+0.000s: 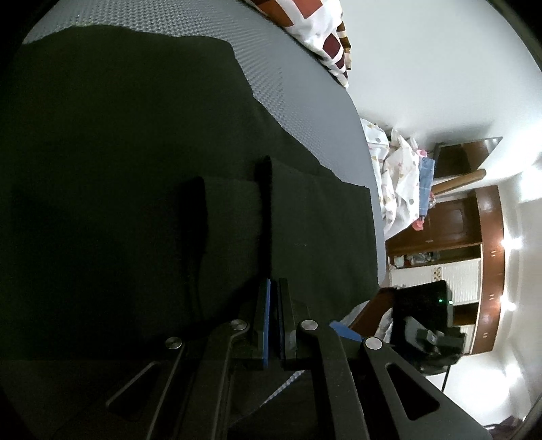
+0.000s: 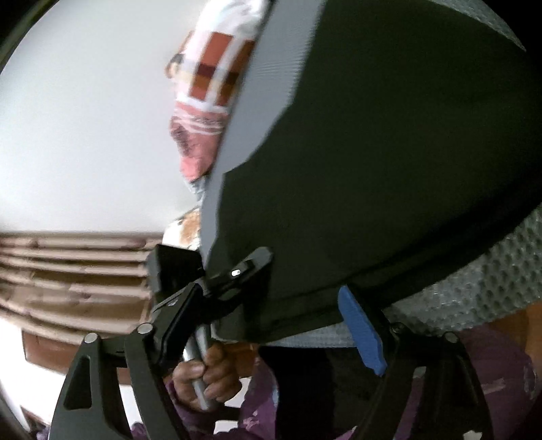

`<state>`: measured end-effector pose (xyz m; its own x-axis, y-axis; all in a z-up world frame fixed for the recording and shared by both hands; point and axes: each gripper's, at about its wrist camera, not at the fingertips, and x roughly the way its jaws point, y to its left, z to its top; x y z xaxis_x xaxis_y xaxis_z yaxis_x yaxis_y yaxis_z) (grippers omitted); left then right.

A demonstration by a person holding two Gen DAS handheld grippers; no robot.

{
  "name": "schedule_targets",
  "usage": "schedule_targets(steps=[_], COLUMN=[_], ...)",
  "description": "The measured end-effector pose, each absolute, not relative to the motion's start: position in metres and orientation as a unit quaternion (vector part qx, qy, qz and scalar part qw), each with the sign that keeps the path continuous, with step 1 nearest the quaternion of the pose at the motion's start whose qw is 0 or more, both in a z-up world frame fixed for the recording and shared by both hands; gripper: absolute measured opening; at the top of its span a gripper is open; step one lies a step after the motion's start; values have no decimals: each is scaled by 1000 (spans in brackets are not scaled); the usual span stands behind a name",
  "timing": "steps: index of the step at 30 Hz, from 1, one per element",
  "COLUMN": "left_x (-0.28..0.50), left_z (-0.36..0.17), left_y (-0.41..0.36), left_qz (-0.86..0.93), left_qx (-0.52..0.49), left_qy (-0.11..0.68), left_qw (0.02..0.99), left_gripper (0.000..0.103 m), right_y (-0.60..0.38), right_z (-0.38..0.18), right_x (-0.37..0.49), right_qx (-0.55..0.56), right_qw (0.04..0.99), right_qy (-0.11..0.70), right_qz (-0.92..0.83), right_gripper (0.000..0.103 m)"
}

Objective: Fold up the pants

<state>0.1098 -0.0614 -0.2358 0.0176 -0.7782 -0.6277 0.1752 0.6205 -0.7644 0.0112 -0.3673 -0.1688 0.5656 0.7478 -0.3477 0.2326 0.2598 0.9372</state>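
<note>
Dark pants (image 1: pixel 135 142) lie spread on a grey textured bed (image 1: pixel 298 84) and fill most of the left wrist view. My left gripper (image 1: pixel 273 284) is shut, its blue-padded fingers (image 1: pixel 266 321) pinching a raised fold of the pants cloth. In the right wrist view the pants (image 2: pixel 389 152) cover the bed (image 2: pixel 501 281). My right gripper (image 2: pixel 298 298) is open, its blue-padded right finger (image 2: pixel 362 331) at the pants' near edge. The left gripper's body (image 2: pixel 210 291) sits on the same edge, held by a hand (image 2: pixel 203 375).
A checked red and white pillow (image 1: pixel 325 30) lies at the bed's far end, and shows in the right wrist view (image 2: pixel 216 67). A pile of clothes (image 1: pixel 399 176), wooden cupboards (image 1: pixel 487 237) and white walls lie beyond the bed. The person's purple clothing (image 2: pixel 491 389) is close below.
</note>
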Motion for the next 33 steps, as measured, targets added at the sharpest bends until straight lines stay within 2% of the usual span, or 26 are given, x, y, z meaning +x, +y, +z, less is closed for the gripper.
schedule_targets(steps=[9, 12, 14, 15, 16, 17, 22, 24, 26, 33], left_x=[111, 111, 111, 111, 111, 112, 116, 118, 119, 115], left_z=[-240, -240, -240, -240, -240, -239, -216, -207, -197, -193], left_y=[-57, -58, -58, -58, -58, -58, -48, -42, -36, -28], left_qz=[-364, -366, -365, -364, -363, -361, -342, -337, -327, -313], left_qx=[-265, -261, -263, -264, -264, -262, -250, -254, -247, -233], left_qy=[601, 600, 600, 601, 602, 603, 589, 580, 573, 571], left_qw=[660, 662, 661, 661, 661, 662, 688, 697, 709, 722], left_gripper=[3, 3, 3, 3, 3, 4, 6, 10, 20, 22], right_y=[-367, -353, -344, -342, -342, -342, -341, -336, -327, -313], right_z=[-171, -174, -176, -177, -180, -187, -186, -175, -170, -189], right_x=[12, 21, 29, 33, 34, 36, 38, 40, 44, 45], right_qx=[621, 619, 616, 604, 601, 608, 611, 600, 595, 589], right_qw=[664, 654, 654, 661, 660, 650, 646, 652, 648, 624], right_qy=[398, 411, 414, 421, 429, 436, 429, 425, 426, 464], right_qz=[128, 141, 148, 144, 138, 134, 160, 185, 211, 220], right_gripper=[76, 67, 57, 37, 13, 10, 9, 9, 9, 9])
